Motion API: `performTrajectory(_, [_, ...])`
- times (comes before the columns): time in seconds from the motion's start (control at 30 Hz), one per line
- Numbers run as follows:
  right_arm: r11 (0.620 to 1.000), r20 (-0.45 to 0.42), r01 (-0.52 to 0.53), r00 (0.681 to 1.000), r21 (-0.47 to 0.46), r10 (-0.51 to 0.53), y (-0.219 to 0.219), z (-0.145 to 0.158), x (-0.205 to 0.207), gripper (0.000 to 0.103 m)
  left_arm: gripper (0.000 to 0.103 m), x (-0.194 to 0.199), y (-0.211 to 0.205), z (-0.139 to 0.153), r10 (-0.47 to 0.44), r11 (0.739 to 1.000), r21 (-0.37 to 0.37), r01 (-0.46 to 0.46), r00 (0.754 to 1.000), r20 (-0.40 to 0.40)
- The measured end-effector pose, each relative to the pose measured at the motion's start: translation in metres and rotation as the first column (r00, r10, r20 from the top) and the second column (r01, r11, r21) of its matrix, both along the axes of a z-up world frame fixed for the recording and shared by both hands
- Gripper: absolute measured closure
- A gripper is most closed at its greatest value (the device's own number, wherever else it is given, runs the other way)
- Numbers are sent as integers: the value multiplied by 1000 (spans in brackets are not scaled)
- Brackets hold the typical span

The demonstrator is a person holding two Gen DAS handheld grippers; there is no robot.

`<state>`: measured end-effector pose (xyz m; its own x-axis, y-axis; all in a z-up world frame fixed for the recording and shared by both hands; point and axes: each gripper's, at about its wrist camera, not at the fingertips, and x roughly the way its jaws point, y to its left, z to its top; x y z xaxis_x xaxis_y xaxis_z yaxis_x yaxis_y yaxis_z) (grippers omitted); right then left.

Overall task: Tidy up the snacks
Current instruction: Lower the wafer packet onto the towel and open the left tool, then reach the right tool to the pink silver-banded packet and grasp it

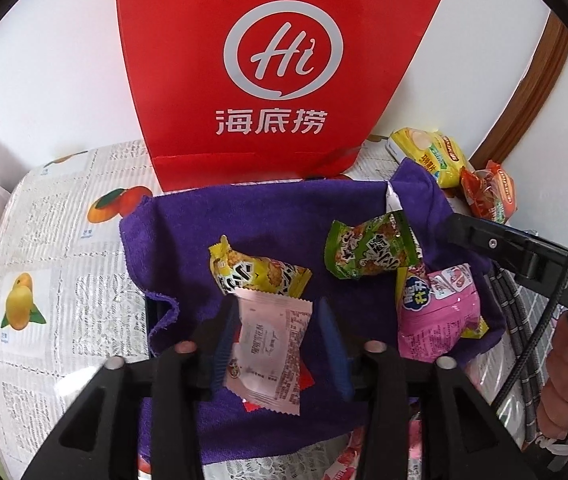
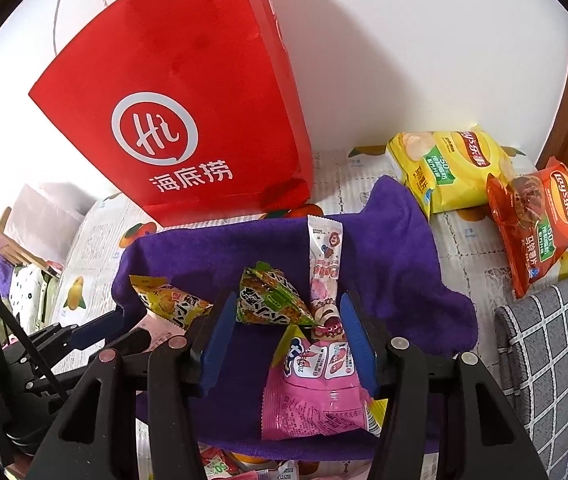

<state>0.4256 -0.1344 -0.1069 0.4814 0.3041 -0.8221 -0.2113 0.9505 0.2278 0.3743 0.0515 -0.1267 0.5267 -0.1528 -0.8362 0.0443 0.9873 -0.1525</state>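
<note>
A basket lined with a purple cloth (image 1: pixel 267 216) holds a yellow snack packet (image 1: pixel 255 276), a green one (image 1: pixel 368 256) and a pink bag (image 1: pixel 440 316). My left gripper (image 1: pixel 277 336) is open, its blue fingers (image 1: pixel 225 344) either side of a pale pink packet (image 1: pixel 271 348) that lies in the basket. My right gripper (image 2: pixel 288 340) is open over the pink bag (image 2: pixel 316 392), next to the green packet (image 2: pixel 271 300), a tall pink stick packet (image 2: pixel 324 264) and the yellow packet (image 2: pixel 171 300).
A red paper bag (image 1: pixel 279 60) stands behind the basket against the white wall. A yellow chip bag (image 2: pixel 448 164) and an orange chip bag (image 2: pixel 536 220) lie at the back right on the fruit-print tablecloth (image 1: pixel 63 260). A grey checked cushion (image 2: pixel 552 360) is at the right.
</note>
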Motion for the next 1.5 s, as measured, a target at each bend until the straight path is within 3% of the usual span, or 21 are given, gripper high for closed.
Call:
performTrajectory(0.43, [1000,62,-10,998,9,9,1,20,-20,49,53,-8,1,19,7,1000,22,-8,999,54])
performTrajectory(0.83, [997,117,55,992,-51,-48,-32,33,-93,49,53,-41,-8,59,-43,999,40,37,983,176])
performTrajectory(0.93, [997,96,62,994,-36,-59,-45,27,-116,49,53,-50,-10,62,-35,998,57,26,984,175])
performTrajectory(1.03, [999,67,35,997,-18,-34,-49,15,-135,49,53,-62,-7,58,-16,1000,13,14,987,162])
performTrajectory(1.17, [998,61,-11,998,-69,15,-41,-1,-156,49,53,-79,-8,41,-11,999,-32,14,995,102])
performTrajectory(1.23, [996,62,-53,996,-71,57,-34,-7,-162,49,53,-87,-10,35,-9,1000,-16,10,997,82])
performTrajectory(1.33, [994,54,-92,994,-67,95,-24,-21,-164,36,53,-99,-10,28,1,1000,2,-1,998,67])
performTrajectory(1.5, [994,27,-84,996,-69,86,-18,-50,-153,35,53,-112,-8,20,-6,1000,7,6,999,50])
